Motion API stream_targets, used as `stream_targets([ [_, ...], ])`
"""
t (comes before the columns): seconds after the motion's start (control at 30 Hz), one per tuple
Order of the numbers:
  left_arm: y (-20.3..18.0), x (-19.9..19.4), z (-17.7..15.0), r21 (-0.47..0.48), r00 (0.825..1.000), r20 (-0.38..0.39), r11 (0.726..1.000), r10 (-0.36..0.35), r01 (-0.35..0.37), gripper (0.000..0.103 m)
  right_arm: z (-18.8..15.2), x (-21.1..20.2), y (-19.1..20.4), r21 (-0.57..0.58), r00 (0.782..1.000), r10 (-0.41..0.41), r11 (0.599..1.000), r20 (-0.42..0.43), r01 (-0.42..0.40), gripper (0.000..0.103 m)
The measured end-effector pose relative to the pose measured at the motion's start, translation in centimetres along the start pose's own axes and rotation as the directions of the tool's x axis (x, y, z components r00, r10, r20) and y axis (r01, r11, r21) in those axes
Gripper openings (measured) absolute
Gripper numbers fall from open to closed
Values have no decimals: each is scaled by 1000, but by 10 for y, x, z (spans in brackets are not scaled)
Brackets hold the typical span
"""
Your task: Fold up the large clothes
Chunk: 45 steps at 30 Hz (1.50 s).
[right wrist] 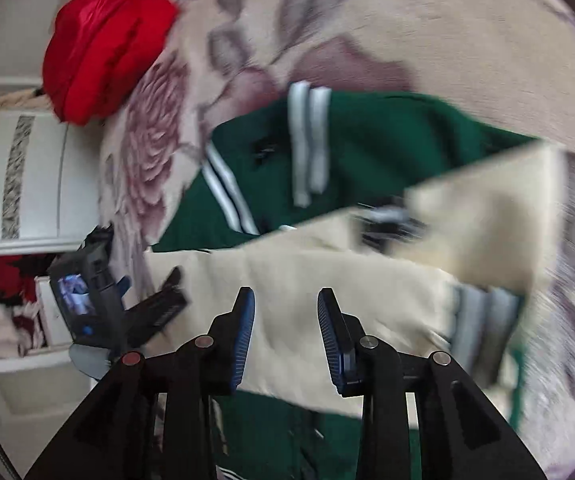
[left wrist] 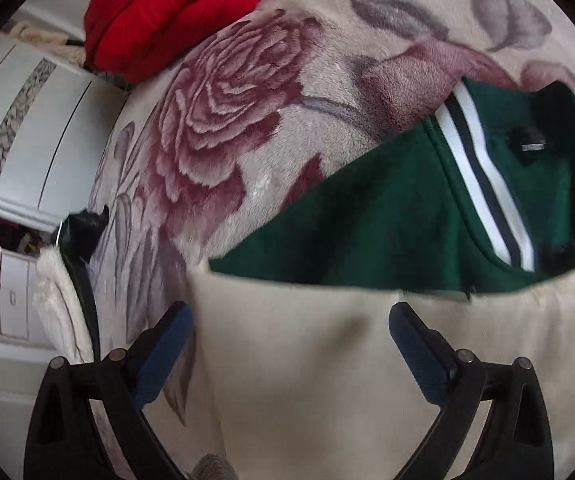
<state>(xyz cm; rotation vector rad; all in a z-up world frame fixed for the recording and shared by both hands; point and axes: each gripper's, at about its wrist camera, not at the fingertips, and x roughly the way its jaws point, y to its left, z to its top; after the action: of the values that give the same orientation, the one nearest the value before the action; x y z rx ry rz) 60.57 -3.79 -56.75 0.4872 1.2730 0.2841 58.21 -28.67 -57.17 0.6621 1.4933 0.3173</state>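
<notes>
Floral blanket (left wrist: 307, 128) lies bare beyond the green jacket (left wrist: 367, 216), free passage for my fingers; red bundle (left wrist: 175, 12) blocks its far corner, white cabinet (left wrist: 39, 136) bounds its left edge.

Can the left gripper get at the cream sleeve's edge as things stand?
Probably yes. The left gripper is open right above the cream sleeve, whose edge lies bare on the green jacket; nothing is between.

The green jacket (left wrist: 367, 220) is partly hidden under its cream sleeve (left wrist: 327, 360). The right wrist view is blurred. The 2 stripes on the cuff (right wrist: 483, 316) are smeared.
</notes>
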Motion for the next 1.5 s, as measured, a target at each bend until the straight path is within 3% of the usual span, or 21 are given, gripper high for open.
stream_targets([
  [0.17, -5, 24, 13, 40, 998, 19, 998, 52, -53, 102, 48, 103, 26, -72, 994, 43, 996, -98, -50, 35],
  [0.3, 5, 33, 13, 3, 1000, 8, 1000, 21, -21, 102, 61, 146, 35, -144, 989, -3, 989, -150, -19, 34],
  [0.33, 9, 33, 12, -11, 1000, 13, 1000, 12, -12, 102, 60, 147, 40, -164, 992, -5, 986, -123, -15, 31],
  [0.37, 11, 33, 11, -21, 1000, 16, 1000, 7, -7, 102, 59, 148, 45, -185, 994, -24, 983, -103, 4, 7],
  [0.6, 32, 19, 13, -77, 999, 40, 996, -30, 33, 102, 74, 128, 63, -147, 987, -151, 977, 56, 158, 4],
  [0.67, 36, 16, 17, -85, 999, 46, 996, -25, 29, 102, 87, 124, 72, -159, 973, -204, 962, 110, 220, 0],
  [0.73, 39, 17, 20, -92, 999, 39, 995, -36, 39, 102, 104, 116, 79, -166, 941, -276, 936, 195, 309, 0],
  [0.8, 39, 16, 21, -92, 999, 37, 995, -38, 42, 102, 124, 116, 68, -104, 984, -151, 982, 93, 160, 0],
  [0.87, 39, 11, 20, -92, 998, 54, 995, -24, 28, 102, 126, 99, 62, -48, 984, -162, 985, 78, 166, 0],
  [0.93, 40, 9, 17, -96, 997, 73, 995, 1, 6, 102, 119, 84, 60, -41, 988, -144, 988, 58, 146, 7],
  [0.97, 38, 8, 16, -92, 997, 81, 996, 20, -12, 102, 111, 72, 53, -20, 985, -162, 986, 61, 164, 31],
  [1.0, 37, 9, 16, -87, 996, 84, 996, 29, -22, 102, 104, 68, 47, -4, 978, -196, 980, 68, 197, 66],
  [1.03, 35, 10, 16, -82, 996, 81, 996, 36, -30, 102, 96, 64, 41, 10, 974, -217, 976, 72, 216, 77],
  [1.17, 27, 15, 16, -70, 997, 73, 997, 37, -32, 102, 77, 91, 13, 71, 966, -256, 964, -16, 257, 79],
  [1.23, 24, 14, 16, -66, 996, 79, 997, 37, -32, 102, 73, 112, 8, 60, 943, -330, 941, -42, 332, 77],
  [1.27, 22, 14, 16, -61, 996, 82, 997, 42, -37, 102, 71, 119, 7, 49, 924, -382, 922, -24, 383, 67],
  [1.3, 21, 14, 16, -57, 995, 87, 998, 45, -40, 102, 68, 124, 7, 57, 888, -460, 887, 0, 459, 46],
  [1.33, 20, 13, 15, -57, 995, 90, 998, 45, -40, 102, 66, 126, 10, 60, 873, -487, 872, 15, 485, 46],
  [1.37, 19, 13, 15, -58, 995, 93, 998, 44, -39, 102, 65, 127, 17, 50, 855, -517, 856, 38, 515, 34],
  [1.4, 19, 12, 14, -59, 995, 94, 998, 41, -35, 102, 64, 125, 23, 42, 845, -531, 847, 61, 530, 21],
  [1.5, 22, 10, 11, -74, 995, 98, 997, 30, -23, 102, 63, 118, 28, 83, 854, -511, 859, 95, 504, 15],
])
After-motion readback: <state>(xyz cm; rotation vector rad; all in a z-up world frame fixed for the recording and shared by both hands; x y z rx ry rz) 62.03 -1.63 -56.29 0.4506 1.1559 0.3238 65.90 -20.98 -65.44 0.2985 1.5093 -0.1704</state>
